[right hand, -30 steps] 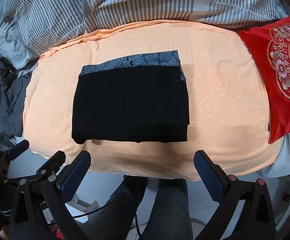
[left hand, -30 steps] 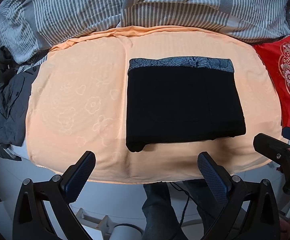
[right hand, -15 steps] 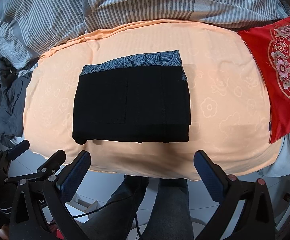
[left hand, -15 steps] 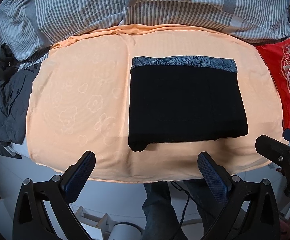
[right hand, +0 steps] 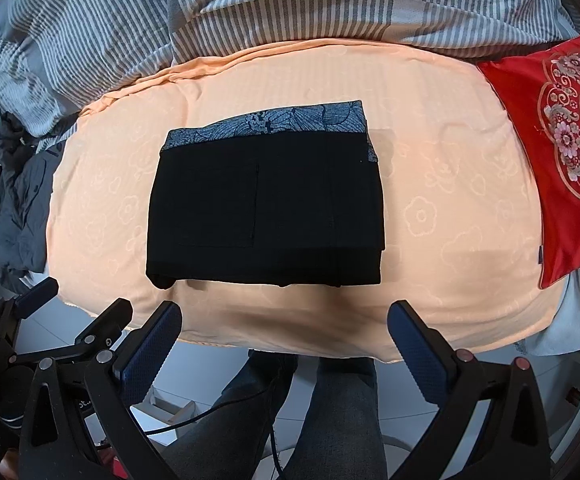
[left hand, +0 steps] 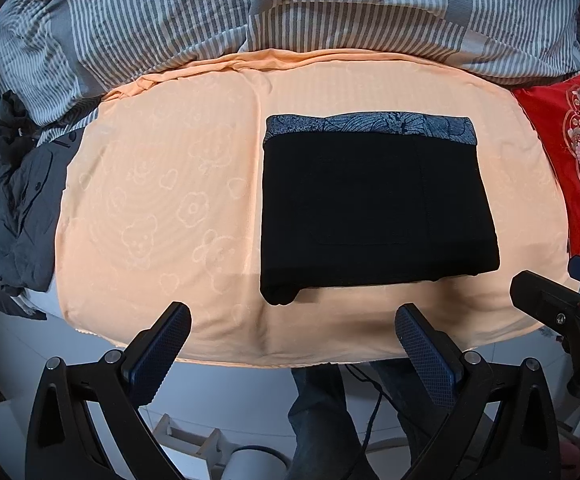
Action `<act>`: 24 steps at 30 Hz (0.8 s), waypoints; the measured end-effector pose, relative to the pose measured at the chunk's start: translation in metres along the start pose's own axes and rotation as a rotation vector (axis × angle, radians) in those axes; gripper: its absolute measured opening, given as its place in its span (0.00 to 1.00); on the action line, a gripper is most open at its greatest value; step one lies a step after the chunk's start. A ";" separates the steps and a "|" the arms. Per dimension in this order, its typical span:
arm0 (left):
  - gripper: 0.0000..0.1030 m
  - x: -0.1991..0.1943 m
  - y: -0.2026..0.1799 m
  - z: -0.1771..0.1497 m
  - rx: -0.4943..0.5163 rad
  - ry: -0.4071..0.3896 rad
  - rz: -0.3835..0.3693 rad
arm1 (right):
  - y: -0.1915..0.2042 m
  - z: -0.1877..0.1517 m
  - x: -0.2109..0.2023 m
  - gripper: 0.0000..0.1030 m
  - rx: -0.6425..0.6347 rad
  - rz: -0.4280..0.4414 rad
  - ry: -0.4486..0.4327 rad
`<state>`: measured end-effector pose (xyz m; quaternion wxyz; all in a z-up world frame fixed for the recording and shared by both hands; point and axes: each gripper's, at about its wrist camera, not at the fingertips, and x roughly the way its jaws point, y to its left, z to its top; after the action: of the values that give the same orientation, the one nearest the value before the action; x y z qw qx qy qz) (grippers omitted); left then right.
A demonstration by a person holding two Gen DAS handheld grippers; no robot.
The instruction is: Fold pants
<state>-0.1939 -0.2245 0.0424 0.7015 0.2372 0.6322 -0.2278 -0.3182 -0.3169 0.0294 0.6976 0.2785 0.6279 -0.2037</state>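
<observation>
Both the left tool (left hand: 292, 334) and the right tool (right hand: 283, 332) are held wide open and empty, short of the bed's near edge. The pants (left hand: 374, 208) are seen folded into a compact black rectangle on the peach sheet (left hand: 161, 200). Being soft and limp, they are best gripped through all layers at the near corners.

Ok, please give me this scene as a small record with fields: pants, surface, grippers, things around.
pants: black pants, folded into a flat rectangle, patterned waistband at far edge
surface: orange sheet
left gripper: open, empty, apart from pants
right gripper: open, empty, apart from pants
around: striped blanket behind, red cushion right, dark jacket left
</observation>
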 end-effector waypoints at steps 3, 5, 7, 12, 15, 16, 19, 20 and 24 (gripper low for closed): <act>1.00 0.001 0.001 0.000 -0.002 0.004 -0.004 | 0.000 0.000 0.001 1.00 -0.001 -0.001 0.002; 1.00 0.002 0.002 -0.001 -0.005 0.006 -0.004 | 0.001 0.000 0.002 1.00 -0.003 -0.002 0.004; 1.00 0.002 0.004 -0.001 -0.011 0.007 -0.010 | 0.001 -0.001 0.003 1.00 -0.006 -0.002 0.006; 1.00 0.002 0.005 -0.001 -0.018 0.006 -0.012 | 0.003 -0.002 0.003 1.00 -0.014 -0.004 0.006; 1.00 0.002 0.006 -0.002 -0.022 0.003 -0.008 | 0.004 -0.002 0.002 1.00 -0.019 -0.011 0.002; 1.00 0.002 0.006 -0.002 -0.022 0.003 -0.008 | 0.004 -0.002 0.002 1.00 -0.019 -0.011 0.001; 1.00 0.002 0.006 -0.002 -0.025 0.006 -0.010 | 0.005 -0.002 0.001 1.00 -0.020 -0.011 -0.001; 1.00 0.002 0.006 -0.003 -0.026 0.008 -0.011 | 0.005 -0.002 0.001 1.00 -0.020 -0.010 -0.001; 1.00 0.001 0.005 -0.003 -0.017 -0.006 -0.011 | 0.005 -0.002 0.000 1.00 -0.018 -0.012 -0.001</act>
<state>-0.1930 -0.2186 0.0418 0.7041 0.2269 0.6334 -0.2271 -0.3166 -0.3114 0.0296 0.6992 0.2682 0.6310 -0.2024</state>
